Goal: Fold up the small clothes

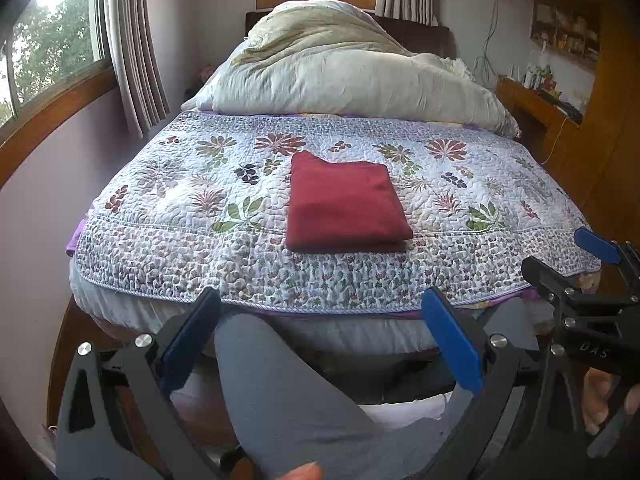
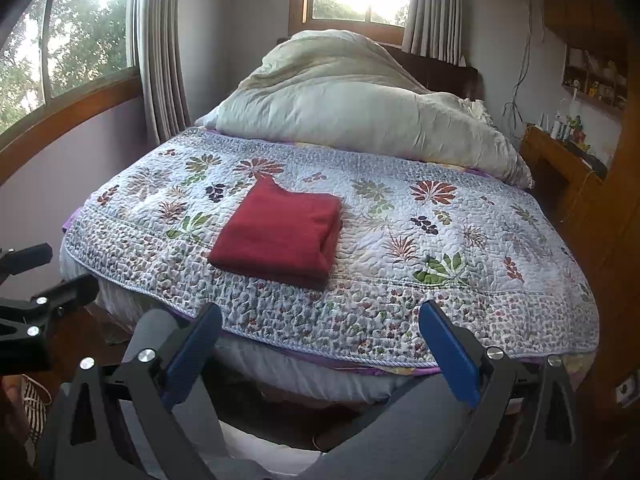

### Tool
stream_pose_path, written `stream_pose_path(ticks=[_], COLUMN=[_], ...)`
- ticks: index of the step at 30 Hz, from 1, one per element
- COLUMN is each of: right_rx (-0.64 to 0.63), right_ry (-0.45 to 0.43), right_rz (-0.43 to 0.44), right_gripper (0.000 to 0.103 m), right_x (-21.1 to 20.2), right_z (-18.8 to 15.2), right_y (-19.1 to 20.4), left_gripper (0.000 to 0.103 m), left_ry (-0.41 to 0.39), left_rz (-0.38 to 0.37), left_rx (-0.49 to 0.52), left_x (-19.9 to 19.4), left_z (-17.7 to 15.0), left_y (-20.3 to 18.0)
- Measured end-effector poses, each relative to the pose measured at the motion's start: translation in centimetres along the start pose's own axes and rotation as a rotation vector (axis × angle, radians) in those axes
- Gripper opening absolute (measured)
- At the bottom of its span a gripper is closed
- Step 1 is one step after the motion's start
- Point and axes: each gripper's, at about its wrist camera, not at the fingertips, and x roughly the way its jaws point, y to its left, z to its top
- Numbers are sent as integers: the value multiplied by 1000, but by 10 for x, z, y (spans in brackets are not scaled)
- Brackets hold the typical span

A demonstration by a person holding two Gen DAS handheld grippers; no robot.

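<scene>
A dark red garment (image 1: 345, 206) (image 2: 280, 232) lies folded into a neat rectangle on the floral quilt (image 1: 200, 184) (image 2: 440, 240), near the bed's foot edge. My left gripper (image 1: 326, 316) hangs open below the bed's edge, well short of the garment, with nothing between its blue fingers (image 1: 452, 340). My right gripper (image 2: 320, 332) is open too, held back from the bed, its blue fingers (image 2: 448, 352) empty. The right gripper's body (image 1: 584, 304) shows at the right edge of the left wrist view.
A crumpled cream duvet (image 1: 340, 68) (image 2: 360, 112) is heaped at the head of the bed. Grey-trousered legs (image 1: 288, 400) of a person are below the grippers. A wooden desk (image 1: 536, 108) with small items stands right; windows and curtains (image 1: 132, 40) are left.
</scene>
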Motion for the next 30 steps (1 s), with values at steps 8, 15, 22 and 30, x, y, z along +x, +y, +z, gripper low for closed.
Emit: stream_pose_path(ticks=[8, 15, 22, 30], right_rx=[-5, -13, -12, -10], right_ry=[6, 10, 10, 10], right_rz=[4, 8, 5, 6], right_gripper=[99, 99, 99, 99], right_x=[4, 7, 7, 8], right_z=[-2, -3, -3, -3], right_y=[2, 6, 6, 6], left_gripper=[100, 100, 100, 100], left_ry=[10, 13, 13, 13], left_rz=[-3, -6, -8, -10], left_rx=[-3, -5, -5, -5], left_x=[6, 9, 10, 9], left_z=[-1, -2, -3, -3], left_y=[4, 4, 4, 4])
